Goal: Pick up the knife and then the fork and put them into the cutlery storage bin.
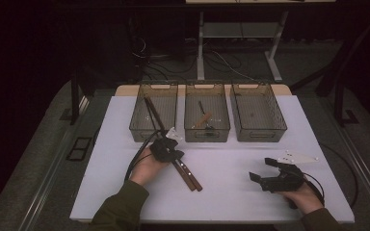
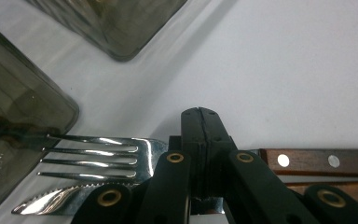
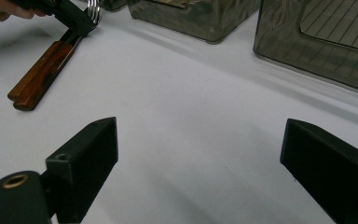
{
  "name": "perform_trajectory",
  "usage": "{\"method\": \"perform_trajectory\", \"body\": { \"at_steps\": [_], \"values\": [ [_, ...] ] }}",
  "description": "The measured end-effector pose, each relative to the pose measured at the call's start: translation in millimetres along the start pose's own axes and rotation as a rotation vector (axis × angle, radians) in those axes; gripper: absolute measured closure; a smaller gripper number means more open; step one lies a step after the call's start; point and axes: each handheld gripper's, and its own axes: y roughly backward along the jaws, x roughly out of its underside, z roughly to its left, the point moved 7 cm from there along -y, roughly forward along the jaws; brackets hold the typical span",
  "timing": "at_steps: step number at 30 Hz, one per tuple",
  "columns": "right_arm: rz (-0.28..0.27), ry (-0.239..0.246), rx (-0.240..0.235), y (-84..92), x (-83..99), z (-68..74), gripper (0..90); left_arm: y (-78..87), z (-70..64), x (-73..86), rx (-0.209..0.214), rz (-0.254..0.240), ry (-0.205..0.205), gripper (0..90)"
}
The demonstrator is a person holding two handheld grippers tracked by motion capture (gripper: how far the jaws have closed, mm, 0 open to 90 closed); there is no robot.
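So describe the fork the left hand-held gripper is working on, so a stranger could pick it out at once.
Start at the white table and find the three smoky plastic bins along its far side. Just in front of the left bin, two wooden-handled pieces lie side by side under the left hand-held gripper. The fork has four shiny tines; the knife beside it has a saw-toothed blade.

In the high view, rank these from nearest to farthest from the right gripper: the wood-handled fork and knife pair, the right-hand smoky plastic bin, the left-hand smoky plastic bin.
From the right gripper, resting open at the table's near right:
1. Right-hand smoky plastic bin, straight ahead of it.
2. Wood-handled fork and knife pair, to its left, under the left gripper.
3. Left-hand smoky plastic bin, far left.
The first two are fairly close to call.
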Motion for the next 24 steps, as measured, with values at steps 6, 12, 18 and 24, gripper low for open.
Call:
{"method": "perform_trajectory", "body": {
  "at_steps": [6, 12, 18, 24],
  "values": [
    [0.003, 0.001, 0.001, -0.4, 0.3, -0.3, 10.8, 3.5, 1.1, 4.2, 0.014, 0.013, 0.003, 90.0],
    [0.005, 0.001, 0.000, -0.4, 0.5, -0.5, 10.8, 7.5, -0.5, 9.3, 0.021, 0.021, 0.019, 90.0],
    [0.006, 0.001, 0.000, -0.6, 0.6, -0.7, 10.8, 11.6, -0.3, 14.2, 0.024, 0.027, 0.021, 90.0],
    [0.007, 0.001, 0.000, -0.7, 0.7, -0.9, 10.8, 15.9, -0.8, 19.4, 0.029, 0.031, 0.029, 90.0]
  ]
}}
